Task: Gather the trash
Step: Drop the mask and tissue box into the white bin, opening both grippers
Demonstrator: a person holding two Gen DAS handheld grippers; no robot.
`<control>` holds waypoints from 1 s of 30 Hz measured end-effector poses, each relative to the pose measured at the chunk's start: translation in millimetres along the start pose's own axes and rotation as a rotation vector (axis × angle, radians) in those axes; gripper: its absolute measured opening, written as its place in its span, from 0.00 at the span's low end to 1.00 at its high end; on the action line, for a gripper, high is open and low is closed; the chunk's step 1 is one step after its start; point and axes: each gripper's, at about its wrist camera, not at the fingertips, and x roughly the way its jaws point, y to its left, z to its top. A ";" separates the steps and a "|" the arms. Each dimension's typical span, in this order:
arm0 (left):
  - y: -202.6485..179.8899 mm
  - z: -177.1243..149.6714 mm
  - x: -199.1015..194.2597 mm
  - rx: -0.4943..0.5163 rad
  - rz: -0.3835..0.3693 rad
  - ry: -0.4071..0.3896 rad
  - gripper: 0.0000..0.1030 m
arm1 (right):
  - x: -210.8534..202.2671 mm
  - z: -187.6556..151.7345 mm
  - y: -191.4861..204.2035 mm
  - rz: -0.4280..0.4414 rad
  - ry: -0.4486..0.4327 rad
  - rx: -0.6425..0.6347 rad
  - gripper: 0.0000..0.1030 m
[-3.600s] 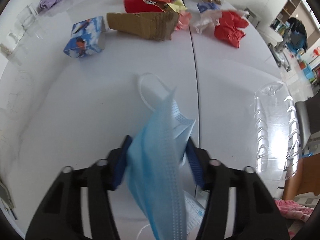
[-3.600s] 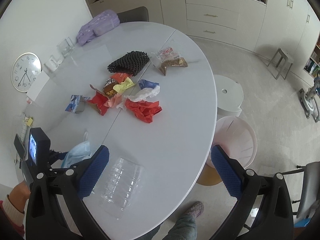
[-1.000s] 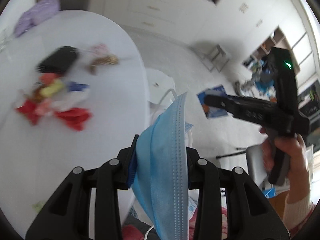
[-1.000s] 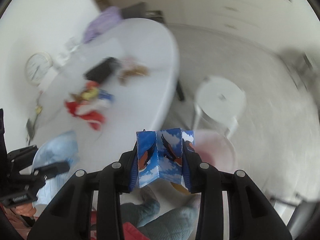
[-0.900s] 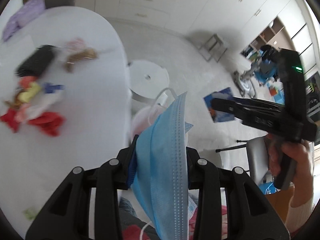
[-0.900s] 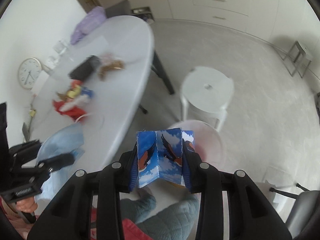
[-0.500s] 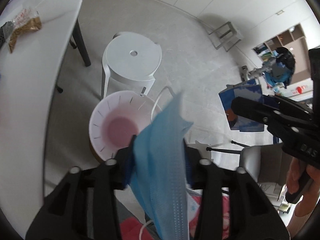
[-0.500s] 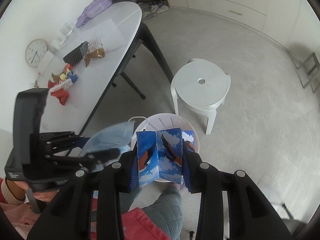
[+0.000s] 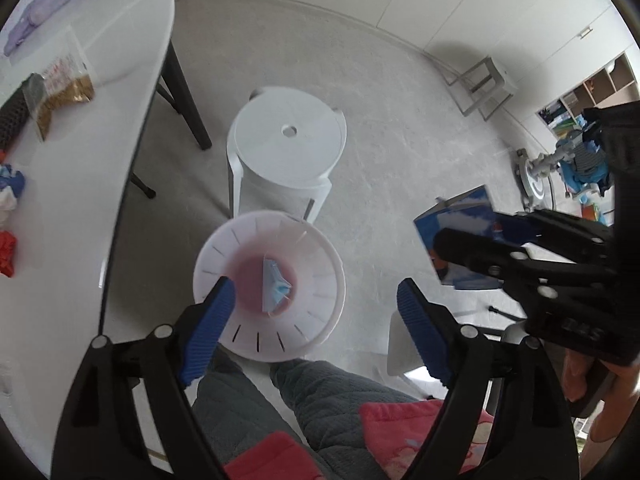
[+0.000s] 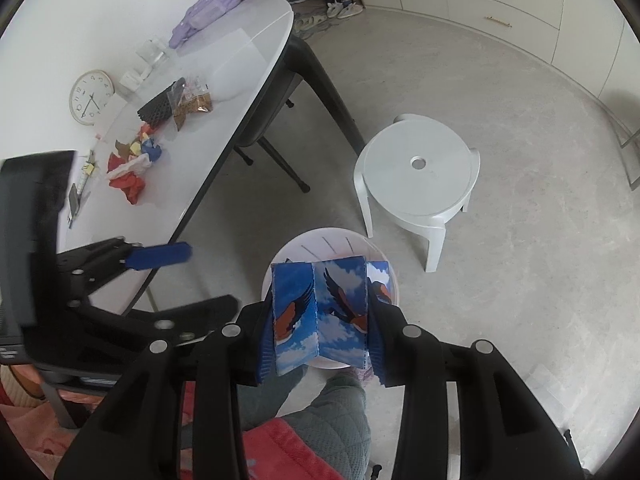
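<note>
The left gripper (image 9: 312, 312) hangs over the white bin (image 9: 320, 312), its jaws opening with nothing between them; the blue face mask (image 9: 275, 286) lies below, at the bin's bottom. The right gripper (image 10: 320, 320) clamps the crushed blue bird-print carton (image 10: 320, 312) just above the bin's rim (image 10: 320, 236), beside the white stool (image 10: 418, 172).

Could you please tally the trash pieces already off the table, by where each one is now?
In the white round plastic bin: 1, the light blue face mask
Gripped in the right tool: 1, the blue bird-print carton
Total: 2
</note>
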 end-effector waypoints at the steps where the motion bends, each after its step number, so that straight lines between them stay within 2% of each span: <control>1: 1.9 -0.5 -5.7 -0.003 0.028 -0.016 0.79 | 2.0 0.6 -1.2 0.007 0.004 0.000 0.38; 6: 12.0 -2.5 -30.3 -0.057 0.117 -0.046 0.79 | 16.0 2.3 -3.5 0.032 0.031 -0.002 0.38; 11: 29.8 -8.7 -51.1 -0.130 0.166 -0.079 0.80 | 40.5 1.6 5.8 0.027 0.093 -0.037 0.44; 15: 38.3 -15.1 -57.8 -0.155 0.201 -0.087 0.80 | 50.7 1.4 13.2 0.007 0.115 -0.034 0.79; 16: 38.9 -16.3 -57.8 -0.158 0.205 -0.087 0.80 | 49.6 2.3 15.0 0.003 0.108 -0.034 0.83; 21: 48.1 -22.7 -58.6 -0.173 0.211 -0.099 0.80 | 39.1 8.6 18.4 -0.001 0.068 -0.026 0.88; 27: 51.2 -28.4 -63.0 -0.170 0.216 -0.105 0.80 | 32.5 10.0 21.3 -0.025 0.040 -0.004 0.88; 30: 57.5 -32.2 -67.6 -0.182 0.218 -0.115 0.83 | 31.5 8.4 24.2 -0.031 0.033 -0.001 0.88</control>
